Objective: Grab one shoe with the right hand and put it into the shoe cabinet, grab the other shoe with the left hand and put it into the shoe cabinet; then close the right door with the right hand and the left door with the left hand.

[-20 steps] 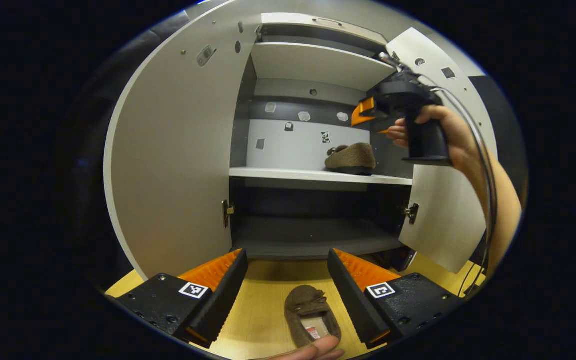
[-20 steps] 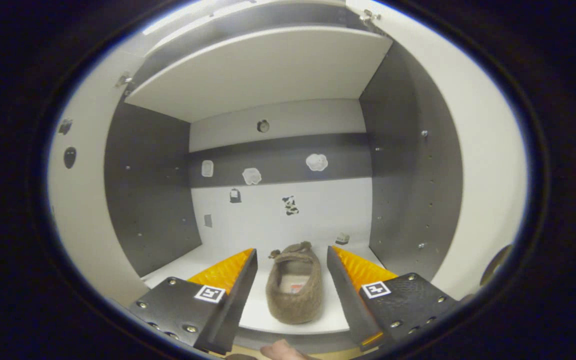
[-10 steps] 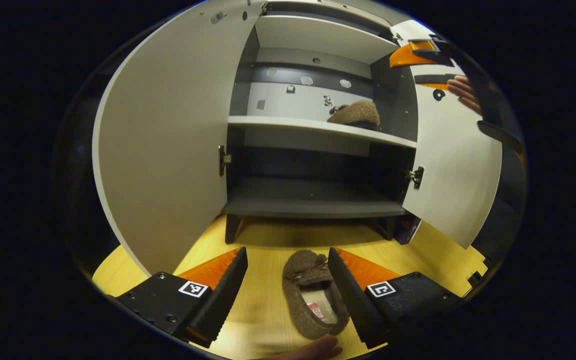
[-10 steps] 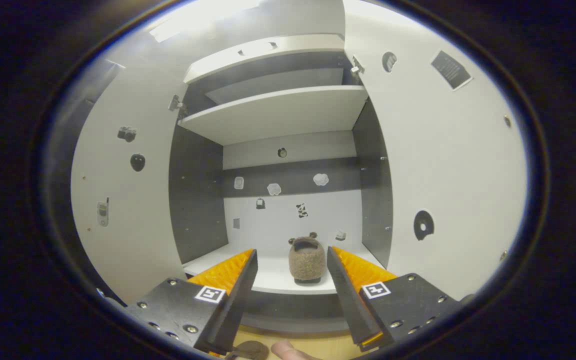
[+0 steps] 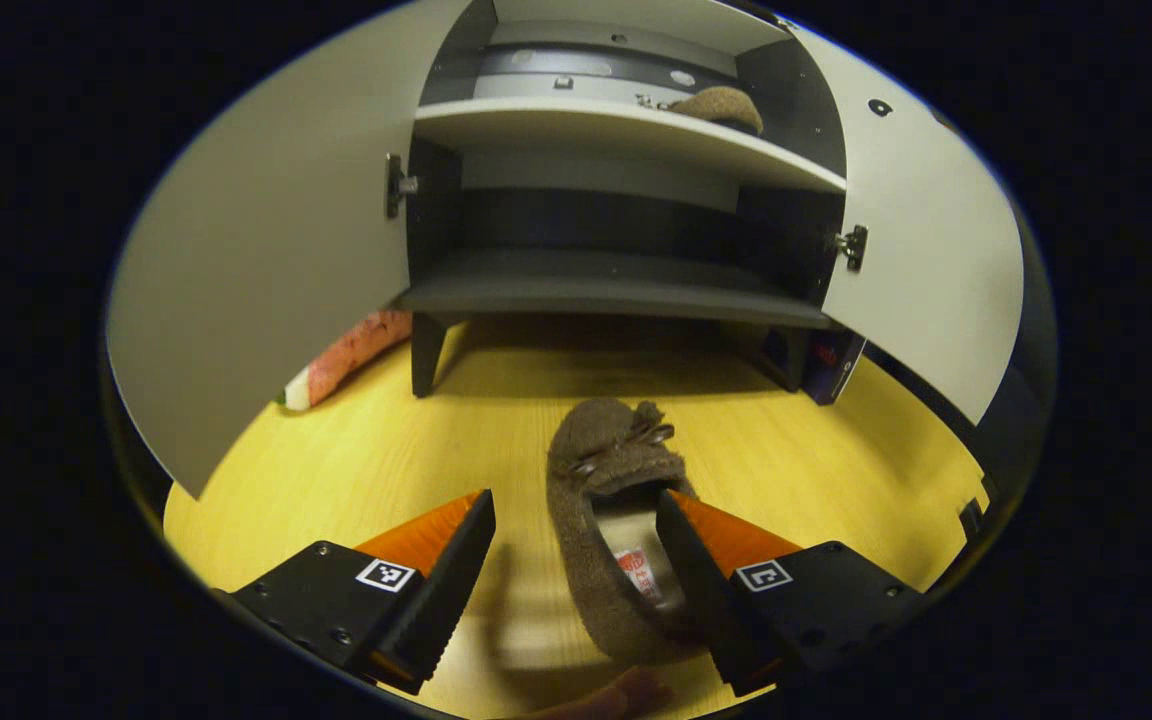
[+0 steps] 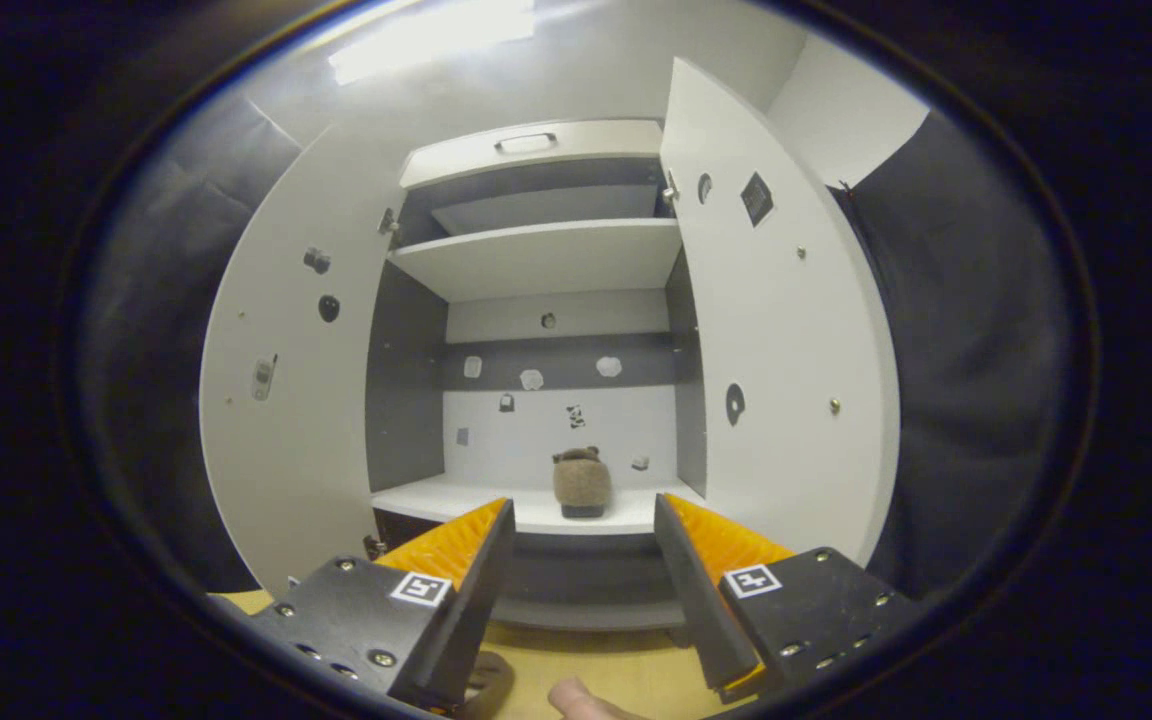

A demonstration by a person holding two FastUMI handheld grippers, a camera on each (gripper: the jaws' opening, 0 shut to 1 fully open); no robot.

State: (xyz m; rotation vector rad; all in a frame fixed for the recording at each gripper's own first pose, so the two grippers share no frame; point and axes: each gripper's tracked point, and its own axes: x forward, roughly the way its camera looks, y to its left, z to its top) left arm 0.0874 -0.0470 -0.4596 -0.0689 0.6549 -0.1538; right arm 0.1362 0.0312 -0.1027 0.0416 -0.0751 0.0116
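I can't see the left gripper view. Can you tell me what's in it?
The open left gripper hangs low over a brown fuzzy shoe on the yellow floor. Behind stands the shoe cabinet, both doors open, the other shoe on its white shelf.

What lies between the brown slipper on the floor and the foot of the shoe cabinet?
In the left gripper view, only bare yellow wooden floor separates the brown slipper from the shoe cabinet.

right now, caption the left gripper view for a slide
Open left gripper descends on the brown fuzzy slipper lying on the yellow wooden floor.
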